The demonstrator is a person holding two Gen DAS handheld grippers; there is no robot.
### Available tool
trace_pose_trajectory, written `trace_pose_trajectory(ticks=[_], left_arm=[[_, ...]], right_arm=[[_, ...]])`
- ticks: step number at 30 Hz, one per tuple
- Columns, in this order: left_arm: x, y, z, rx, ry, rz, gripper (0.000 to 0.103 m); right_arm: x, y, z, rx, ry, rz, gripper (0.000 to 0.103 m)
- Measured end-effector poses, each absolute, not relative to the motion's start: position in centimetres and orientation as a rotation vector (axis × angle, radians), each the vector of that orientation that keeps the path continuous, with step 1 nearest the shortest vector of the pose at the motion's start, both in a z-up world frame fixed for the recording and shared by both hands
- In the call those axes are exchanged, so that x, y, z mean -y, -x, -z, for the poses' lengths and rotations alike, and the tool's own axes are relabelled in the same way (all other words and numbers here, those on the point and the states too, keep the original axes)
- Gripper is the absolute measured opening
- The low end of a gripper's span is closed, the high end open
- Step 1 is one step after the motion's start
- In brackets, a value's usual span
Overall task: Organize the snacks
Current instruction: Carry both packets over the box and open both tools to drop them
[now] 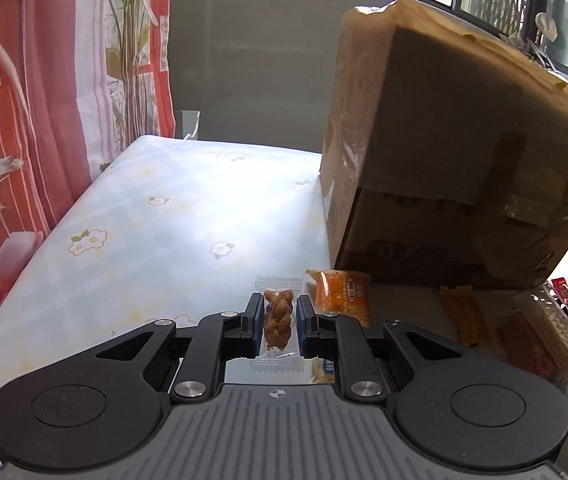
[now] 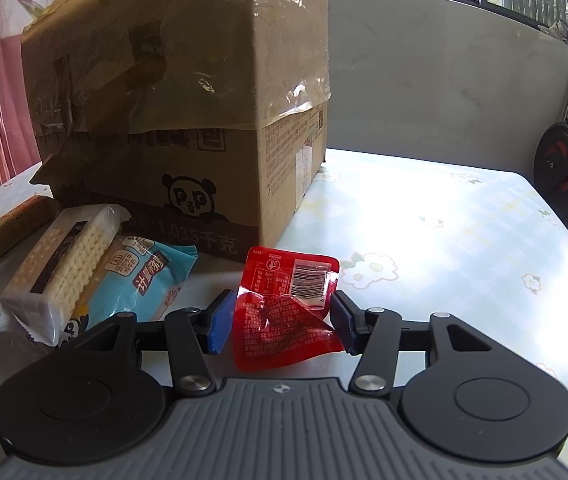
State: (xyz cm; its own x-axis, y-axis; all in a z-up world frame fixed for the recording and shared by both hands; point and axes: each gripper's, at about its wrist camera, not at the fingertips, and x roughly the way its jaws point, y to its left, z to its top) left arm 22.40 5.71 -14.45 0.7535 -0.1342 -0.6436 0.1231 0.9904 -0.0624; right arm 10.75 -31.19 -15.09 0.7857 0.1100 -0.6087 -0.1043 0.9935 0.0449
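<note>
Only "千克" reads on the box (image 2: 187,120); jaws grip twist snack (image 1: 279,320), red packet (image 2: 288,312).

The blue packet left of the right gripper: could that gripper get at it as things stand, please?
Probably not yet: the right gripper is shut on a red packet. The blue packet lies close, but a cracker pack leans on its left side.

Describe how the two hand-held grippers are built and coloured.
Both look alike. The left hand-held gripper and the right hand-held gripper each have a grey ribbed body, two round black housings, black linkage arms with silver pivot pins, and blue pads on black fingers. No cables or sleeves show.
</note>
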Motion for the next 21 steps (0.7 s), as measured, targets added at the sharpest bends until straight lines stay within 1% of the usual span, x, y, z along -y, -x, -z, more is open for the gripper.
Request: trace_pose_trajectory(ticks=[6, 11, 16, 21], left_arm=[[-3.7, -21.1, 11.7, -0.647, 0.002, 0.204, 0.018], [-1.9, -20.3, 9.7, -0.602, -0.013, 0.264, 0.018], [0.5, -20.4, 7.4, -0.548, -0.037, 0.313, 0.018], [3.5, -21.5, 4.2, -0.468, -0.054, 0.360, 0.018]], right_arm=[[30.9, -9.4, 14.0, -0.639, 0.006, -0.111, 0.054], [31.7, -6.5, 11.7, -0.564, -0.093, -0.118, 0.054], [32.1, -5.6, 7.5, -0.461, -0.084, -0.127, 0.054], [31.5, -6.3, 2.0, -0.344, -0.059, -0.173, 0.054]])
